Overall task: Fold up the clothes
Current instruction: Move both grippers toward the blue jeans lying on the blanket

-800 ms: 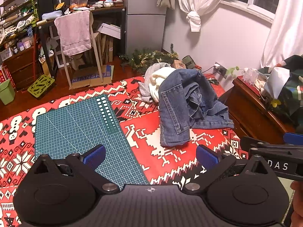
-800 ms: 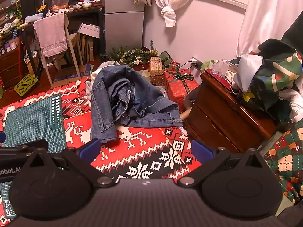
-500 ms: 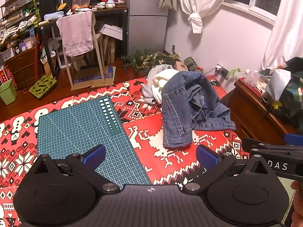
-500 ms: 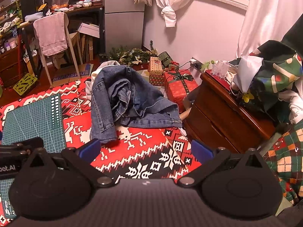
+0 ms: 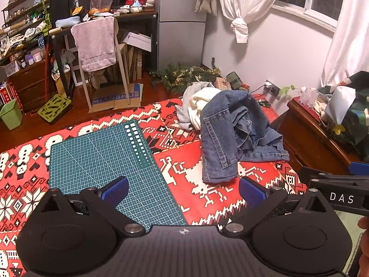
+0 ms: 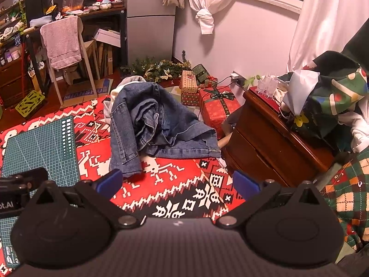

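**Jeans are dead ahead, right hand's got the shorter reach**

While both your grippers hang back over the near edge of the red patterned blanket, the pile you want sits out in front of them, not touching either. The jeans are crumpled on top of a white garment and a grey garment, toward the far right of the blanket.

From your left gripper the denim lies forward and to the right, with the green cutting mat filling the space ahead-left. From your right gripper the jeans are ahead and a bit left, and one leg's end comes down nearly to the left fingertip in that view. So I'd say the right hand is nearer. That leg runs roughly toward you; the rest fans off to the right toward the wooden cabinet.

Fingers on both are spread wide with nothing between them.

It's hard to tell how the waistband lies in that heap, so you'll probably have to drag the jeans clear of the other clothes first and flatten them out before any fold.
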`<state>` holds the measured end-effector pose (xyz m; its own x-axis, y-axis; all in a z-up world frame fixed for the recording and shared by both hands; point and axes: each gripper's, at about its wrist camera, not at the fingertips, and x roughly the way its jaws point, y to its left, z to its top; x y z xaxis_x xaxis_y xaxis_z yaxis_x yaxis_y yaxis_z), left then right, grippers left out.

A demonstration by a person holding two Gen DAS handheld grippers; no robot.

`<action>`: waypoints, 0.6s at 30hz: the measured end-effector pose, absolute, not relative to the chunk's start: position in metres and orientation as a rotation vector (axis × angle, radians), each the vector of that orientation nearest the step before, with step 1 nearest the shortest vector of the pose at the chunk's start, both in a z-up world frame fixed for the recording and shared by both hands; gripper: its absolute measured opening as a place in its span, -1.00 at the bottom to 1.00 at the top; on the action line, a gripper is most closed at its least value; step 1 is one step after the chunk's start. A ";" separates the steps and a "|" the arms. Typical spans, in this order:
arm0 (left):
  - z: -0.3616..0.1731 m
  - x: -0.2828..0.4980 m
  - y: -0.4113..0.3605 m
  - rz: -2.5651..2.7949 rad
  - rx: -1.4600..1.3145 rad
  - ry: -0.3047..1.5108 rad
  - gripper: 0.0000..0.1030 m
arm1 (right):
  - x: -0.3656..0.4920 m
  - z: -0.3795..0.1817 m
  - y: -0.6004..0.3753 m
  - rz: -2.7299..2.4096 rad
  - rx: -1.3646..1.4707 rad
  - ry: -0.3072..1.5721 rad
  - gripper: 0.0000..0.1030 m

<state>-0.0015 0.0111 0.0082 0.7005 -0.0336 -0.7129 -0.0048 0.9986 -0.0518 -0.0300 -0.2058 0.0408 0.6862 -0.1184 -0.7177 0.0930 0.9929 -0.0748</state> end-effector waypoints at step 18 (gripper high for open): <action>0.008 -0.002 0.010 -0.008 -0.029 0.778 0.99 | -0.030 0.038 -0.209 -0.129 -0.033 0.805 0.99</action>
<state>-0.0023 0.0101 0.0078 0.7122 -0.0175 -0.7018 -0.0038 0.9996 -0.0288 -0.0298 -0.2086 0.0378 0.6859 -0.1277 -0.7164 0.1025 0.9916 -0.0786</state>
